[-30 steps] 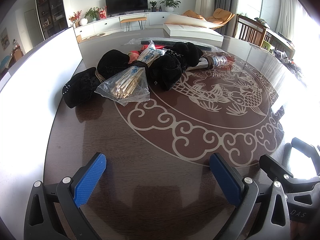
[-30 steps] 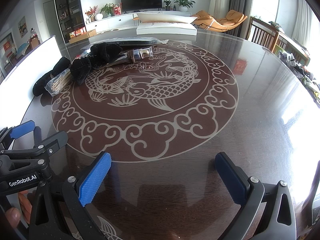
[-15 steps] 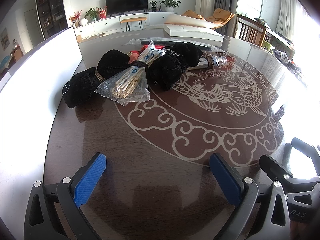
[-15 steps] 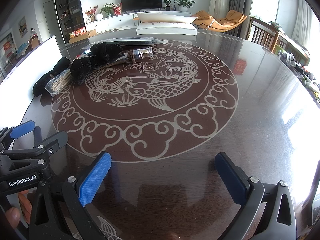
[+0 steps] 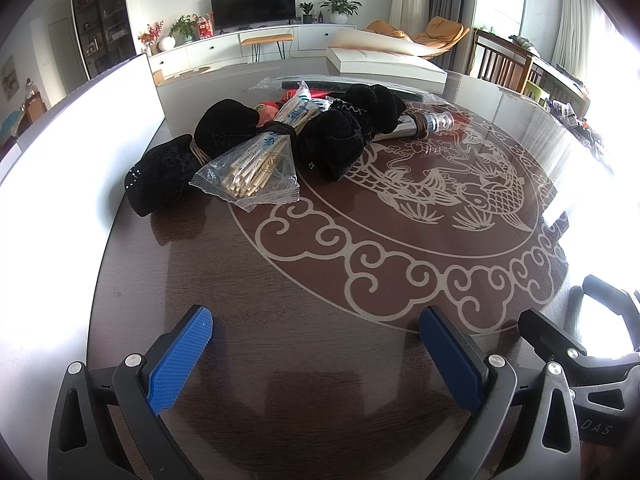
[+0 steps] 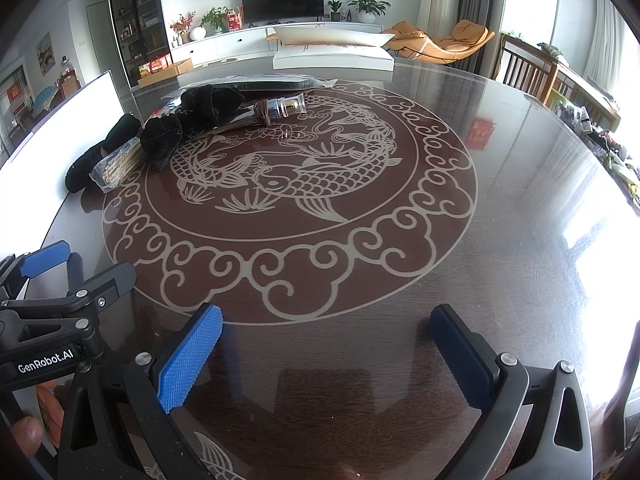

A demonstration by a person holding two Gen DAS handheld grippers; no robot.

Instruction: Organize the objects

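A pile of objects lies at the table's far left: a clear bag of wooden sticks [image 5: 256, 164], black cloth bundles [image 5: 168, 172] [image 5: 340, 140], a shiny tube with a clear cap [image 5: 424, 124] and a flat black pack in plastic [image 5: 340, 86]. The right wrist view shows the same pile: sticks [image 6: 116, 164], black cloth [image 6: 200, 108], tube [image 6: 280, 110]. My left gripper [image 5: 316, 336] is open and empty, low over the near table edge, well short of the pile. My right gripper [image 6: 326, 336] is open and empty beside it, to its right.
The round dark glass table [image 6: 500, 208] carries a pale fish and cloud pattern. A white board [image 5: 72, 152] stands along the left edge. A white box [image 5: 384, 66] sits at the far rim. Wooden chairs [image 6: 532, 72] stand at the right.
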